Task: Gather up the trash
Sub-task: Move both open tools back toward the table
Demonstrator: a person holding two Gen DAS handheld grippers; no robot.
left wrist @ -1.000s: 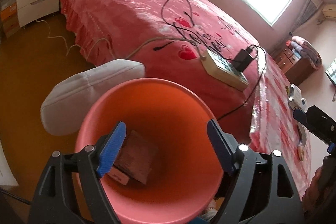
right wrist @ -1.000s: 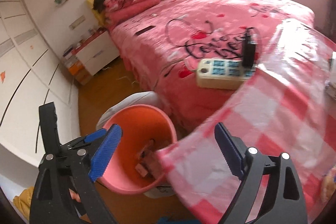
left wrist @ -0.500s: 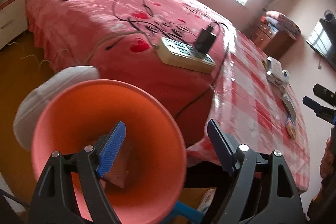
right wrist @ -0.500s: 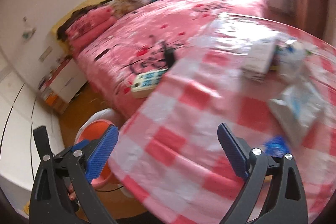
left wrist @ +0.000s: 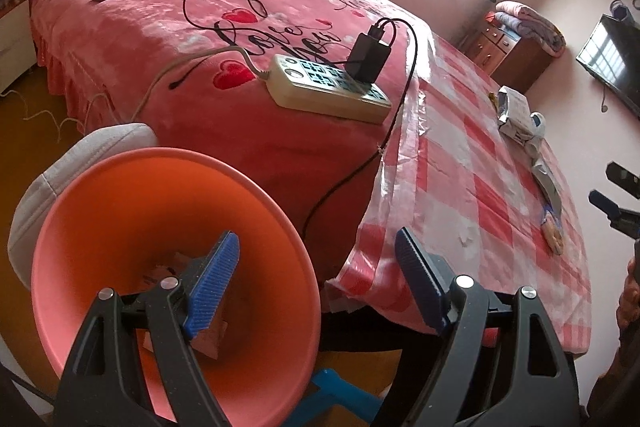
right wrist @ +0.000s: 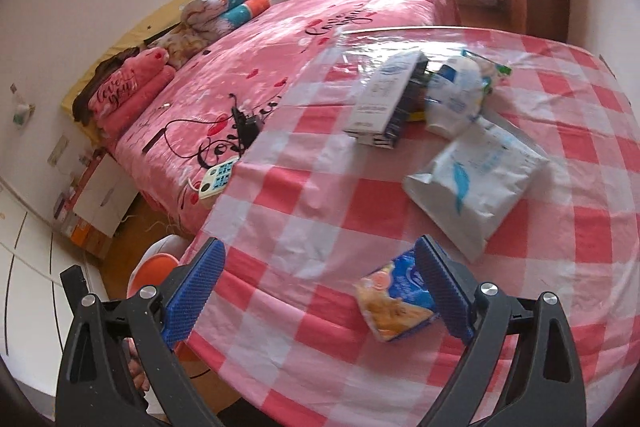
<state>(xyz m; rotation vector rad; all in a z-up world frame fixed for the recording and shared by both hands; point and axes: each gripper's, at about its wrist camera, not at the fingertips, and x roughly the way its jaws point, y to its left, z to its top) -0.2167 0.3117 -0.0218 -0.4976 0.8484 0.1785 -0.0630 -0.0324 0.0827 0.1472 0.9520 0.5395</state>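
Observation:
My left gripper (left wrist: 318, 283) is open and empty above the right rim of the orange bin (left wrist: 104, 227), which holds a brown box (left wrist: 208, 341). My right gripper (right wrist: 320, 291) stands open and empty over the pink checked table (right wrist: 304, 227). A blue and orange snack packet (right wrist: 396, 301) lies just inside its right finger. Farther off on the cloth lie a white pouch (right wrist: 476, 183), a white carton (right wrist: 382, 103) and a crumpled white bag (right wrist: 456, 95). The left wrist view shows the same trash (left wrist: 516, 111) along the table's far side, and the right gripper (left wrist: 616, 203) at the right edge.
A pink bed (left wrist: 168, 27) behind the bin carries a power strip (left wrist: 328, 91) with a black charger and cables that hang over its edge. A white cushion (left wrist: 60, 163) sits against the bin. A wooden dresser (left wrist: 516, 51) stands by the far wall.
Both views swung from the bin toward the table. The right gripper travelled from above the bin to over the checked cloth, and the snack packet came beside its right finger.

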